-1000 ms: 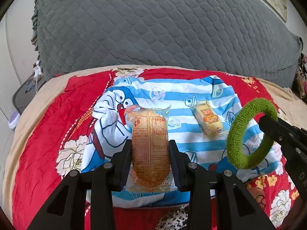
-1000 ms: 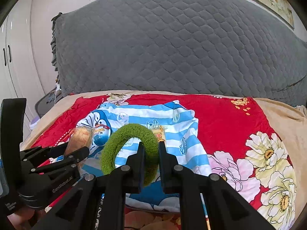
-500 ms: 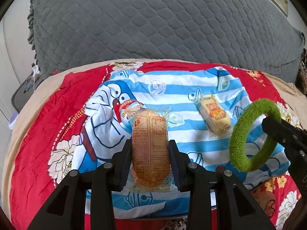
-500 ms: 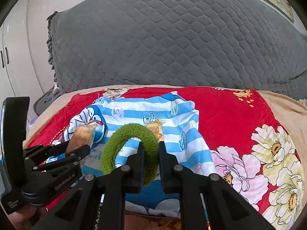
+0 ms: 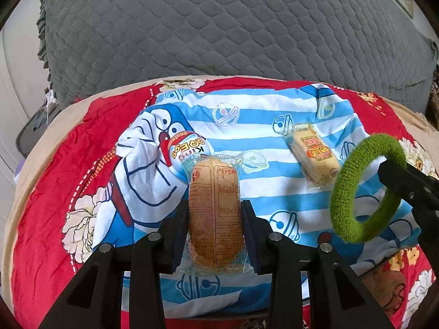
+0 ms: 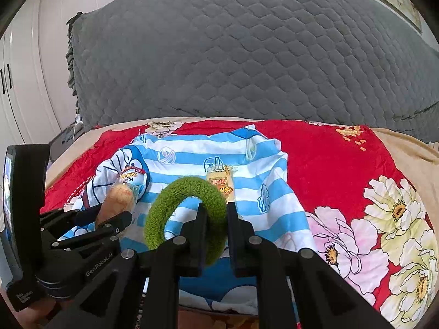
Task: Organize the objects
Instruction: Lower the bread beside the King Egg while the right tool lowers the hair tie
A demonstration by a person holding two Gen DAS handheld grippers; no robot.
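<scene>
My left gripper [image 5: 214,208] is shut on a wrapped bread roll [image 5: 215,216], held above the blue striped Doraemon cloth [image 5: 247,126]; the roll also shows in the right wrist view [image 6: 116,200]. My right gripper [image 6: 213,208] is shut on a green fuzzy ring [image 6: 186,213], seen at the right of the left wrist view [image 5: 365,194]. A Kinder egg [image 5: 186,148] lies on the cloth just beyond the roll. A small yellow wrapped cake [image 5: 312,153] lies on the cloth to the right.
The cloth lies on a red flowered blanket [image 6: 343,164] over a bed. A large grey quilted headboard [image 5: 233,27] stands behind. White cupboard doors [image 6: 22,82] are at the far left. The left gripper body [image 6: 55,246] sits close left of my right gripper.
Both grippers have moved forward over the cloth, still holding the roll and the ring. The Kinder egg has come into view beyond the roll.
</scene>
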